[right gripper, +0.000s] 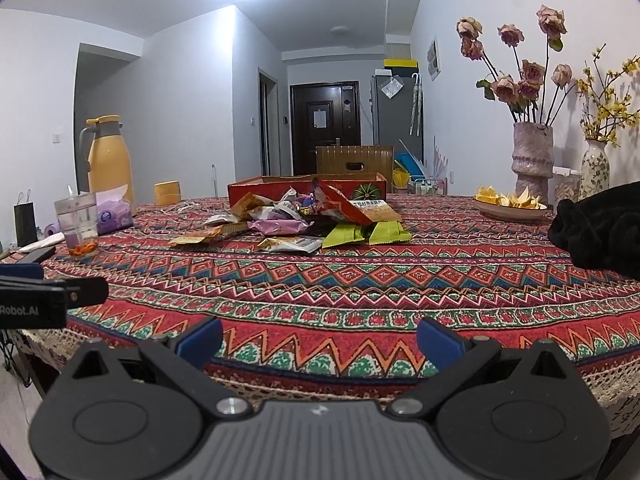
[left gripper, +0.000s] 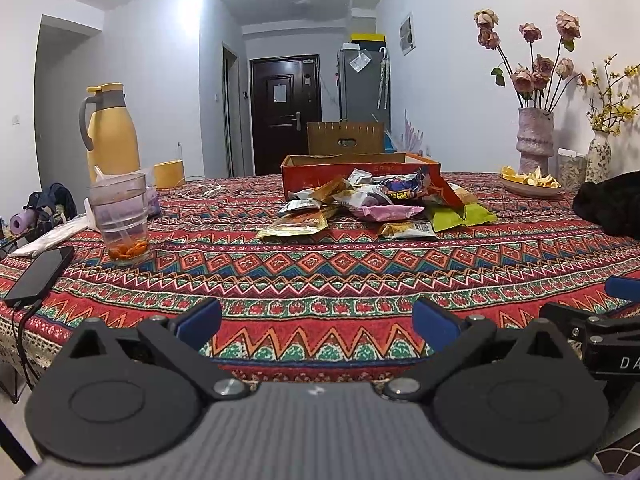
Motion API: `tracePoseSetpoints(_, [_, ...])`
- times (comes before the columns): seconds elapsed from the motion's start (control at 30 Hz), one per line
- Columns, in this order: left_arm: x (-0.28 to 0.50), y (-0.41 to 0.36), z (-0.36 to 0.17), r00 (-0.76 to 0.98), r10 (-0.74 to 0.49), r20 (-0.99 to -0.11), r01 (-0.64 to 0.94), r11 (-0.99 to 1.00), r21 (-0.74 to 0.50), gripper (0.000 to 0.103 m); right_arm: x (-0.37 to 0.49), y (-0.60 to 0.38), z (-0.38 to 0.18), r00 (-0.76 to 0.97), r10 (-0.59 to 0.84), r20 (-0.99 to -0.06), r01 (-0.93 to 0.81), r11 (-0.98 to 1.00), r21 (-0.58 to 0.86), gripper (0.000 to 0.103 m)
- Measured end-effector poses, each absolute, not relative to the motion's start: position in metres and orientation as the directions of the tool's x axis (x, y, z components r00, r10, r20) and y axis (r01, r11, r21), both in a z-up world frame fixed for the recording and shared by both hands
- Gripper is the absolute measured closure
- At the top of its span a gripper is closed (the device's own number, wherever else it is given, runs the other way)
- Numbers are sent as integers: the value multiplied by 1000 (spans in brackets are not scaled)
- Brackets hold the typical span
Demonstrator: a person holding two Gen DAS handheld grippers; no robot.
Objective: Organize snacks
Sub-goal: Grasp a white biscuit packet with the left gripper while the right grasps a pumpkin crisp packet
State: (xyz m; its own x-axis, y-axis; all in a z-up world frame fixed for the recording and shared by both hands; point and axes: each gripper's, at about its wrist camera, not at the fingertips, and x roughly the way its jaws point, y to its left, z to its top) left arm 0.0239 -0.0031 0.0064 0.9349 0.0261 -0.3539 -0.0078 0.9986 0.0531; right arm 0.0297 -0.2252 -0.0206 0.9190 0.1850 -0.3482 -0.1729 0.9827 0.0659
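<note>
This is a lived-in home, seen from a dining table (right gripper: 360, 280) under a patterned red cloth. At twelve o'clock a hallway ends in a dark entry door (left gripper: 285, 114), with a grey fridge (left gripper: 364, 84) just to its right. Dried roses in a vase (left gripper: 535, 142) stand at two o'clock against the white wall, beside a plate of peeled fruit rinds (right gripper: 510, 202). At ten o'clock sit a yellow thermos jug (left gripper: 112, 130), a glass of water (left gripper: 122, 220) and a phone (left gripper: 38, 276) on charge.
</note>
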Motion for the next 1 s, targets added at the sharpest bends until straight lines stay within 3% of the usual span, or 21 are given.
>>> tracePoseSetpoints(0.47, [86, 5, 12, 906, 25, -422, -13, 999, 31, 0, 84, -234, -10, 924, 134, -357, -117, 991, 71, 0])
tracePoseSetpoints(0.83, [142, 9, 24, 917, -7, -400, 21, 999, 32, 0, 144, -223, 4, 913, 103, -394, -109, 994, 7, 0])
tracePoseSetpoints(1.0, [170, 14, 30, 917, -32, -398, 45, 999, 23, 0, 181, -214, 10, 891, 172, -420, -200, 979, -25, 0])
